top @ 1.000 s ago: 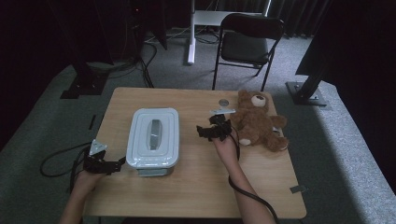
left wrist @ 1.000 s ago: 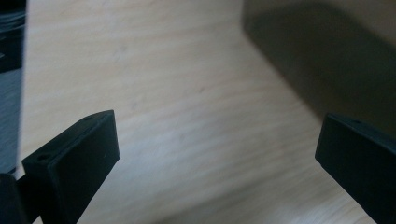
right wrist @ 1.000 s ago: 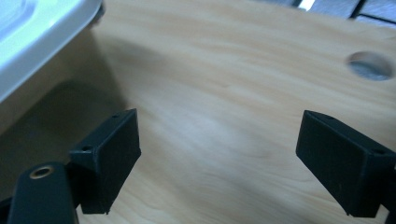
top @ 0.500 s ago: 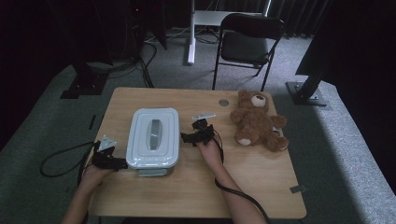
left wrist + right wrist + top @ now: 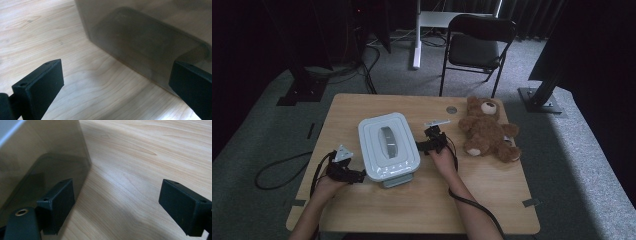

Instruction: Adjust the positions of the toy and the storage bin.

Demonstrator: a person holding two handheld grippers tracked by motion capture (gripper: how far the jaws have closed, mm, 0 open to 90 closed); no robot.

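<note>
The left gripper (image 5: 117, 82) hovers low over the wooden table (image 5: 37, 30) with its jaws spread wide, the box's (image 5: 150, 37) smoky wall close ahead.

Bare table (image 5: 422, 205) before box (image 5: 388, 145).

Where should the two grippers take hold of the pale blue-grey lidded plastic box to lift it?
Grip the pale blue-grey lidded plastic box under its lid rim on its two long sides, one gripper from each side. Left gripper and right gripper already flank it, jaws open.
</note>
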